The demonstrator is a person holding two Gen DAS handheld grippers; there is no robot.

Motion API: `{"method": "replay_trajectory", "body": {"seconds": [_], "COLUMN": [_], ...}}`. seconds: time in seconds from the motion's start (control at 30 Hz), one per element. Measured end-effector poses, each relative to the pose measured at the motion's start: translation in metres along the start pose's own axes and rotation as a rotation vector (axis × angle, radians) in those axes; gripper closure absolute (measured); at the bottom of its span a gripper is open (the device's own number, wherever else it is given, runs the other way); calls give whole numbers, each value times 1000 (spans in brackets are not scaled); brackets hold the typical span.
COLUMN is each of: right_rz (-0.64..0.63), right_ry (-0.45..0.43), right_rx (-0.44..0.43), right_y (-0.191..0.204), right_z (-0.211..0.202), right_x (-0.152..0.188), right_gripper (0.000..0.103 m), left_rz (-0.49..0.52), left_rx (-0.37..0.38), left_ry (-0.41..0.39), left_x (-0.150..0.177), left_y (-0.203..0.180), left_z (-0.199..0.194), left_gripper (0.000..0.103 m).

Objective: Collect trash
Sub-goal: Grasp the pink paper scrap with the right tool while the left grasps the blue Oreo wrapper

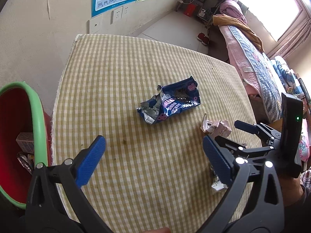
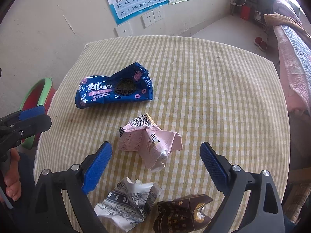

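On the checked tablecloth (image 2: 194, 73) lay four bits of rubbish. A blue biscuit wrapper (image 2: 114, 89) sat towards the far left, well apart from the rest; a crumpled pink carton (image 2: 149, 143) lay in the middle, and nearest the person a torn white wrapper (image 2: 128, 203) touched a dark brown packet (image 2: 180, 213). Beside the table's left edge stood a red bin with a green rim (image 1: 38, 116), some litter already inside it.

The left gripper (image 1: 153, 155) hung above the cloth with its jaws spread wide and nothing between them, the blue wrapper ahead of it. The right gripper (image 2: 155, 161) was just as wide open and empty — the pink carton sat just beyond its tips, roughly centred between them.

All of it looked light and limp. The foil wrapper would likely be slick and crush flat, so a pinch on a raised crease or the torn edge seemed wisest. The carton looked stiffer — its humped middle fold offered the best hold — though a loose grip might let such light things slip.
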State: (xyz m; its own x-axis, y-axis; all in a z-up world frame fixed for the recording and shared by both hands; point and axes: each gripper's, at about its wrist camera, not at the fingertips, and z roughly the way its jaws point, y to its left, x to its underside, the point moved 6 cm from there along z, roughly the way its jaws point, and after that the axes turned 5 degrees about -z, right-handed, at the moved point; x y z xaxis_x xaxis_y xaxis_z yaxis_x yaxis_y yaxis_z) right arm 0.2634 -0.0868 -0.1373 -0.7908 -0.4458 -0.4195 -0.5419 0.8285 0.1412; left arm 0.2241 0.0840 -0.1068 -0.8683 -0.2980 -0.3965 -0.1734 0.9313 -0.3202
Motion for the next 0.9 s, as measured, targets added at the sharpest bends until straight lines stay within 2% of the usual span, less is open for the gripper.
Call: {"method": "replay_trajectory", "body": {"seconds": [0.17,0.2,0.27,0.33,0.43,0.57,0.73,0.8,0.9], "right_rz": [-1,-2,-12,-21,-10,7,22,26,33], "right_ry": [22,27,22,16,12,5,-10,-12,-10], "right_rx": [-44,-49,-46,-40,-50,-69,-73,-73,-75], "right_y": [-4,-4,-4,-4,-8,-13,-18,-19,-21], "right_z": [19,21,23,23,22,19,13,12,12], "right_x": [-4,-4,-4,-5,-5,-5,-7,-7,-6], "right_gripper": [23,32,39,53,66,71,72,72,71], "left_rz": [19,21,28,34,44,50,56,64,75], "left_rx": [4,5,8,12,13,14,2,-8,-29], "left_ry": [29,35,44,51,60,70,82,72,55], "left_x": [-10,-12,-16,-19,-22,-26,-29,-30,-33], "left_y": [-5,-6,-9,-12,-14,-15,-13,-13,-15], "left_z": [26,31,39,47,56,67,77,78,78], "left_gripper": [6,6,6,6,6,6,6,10,29]}}
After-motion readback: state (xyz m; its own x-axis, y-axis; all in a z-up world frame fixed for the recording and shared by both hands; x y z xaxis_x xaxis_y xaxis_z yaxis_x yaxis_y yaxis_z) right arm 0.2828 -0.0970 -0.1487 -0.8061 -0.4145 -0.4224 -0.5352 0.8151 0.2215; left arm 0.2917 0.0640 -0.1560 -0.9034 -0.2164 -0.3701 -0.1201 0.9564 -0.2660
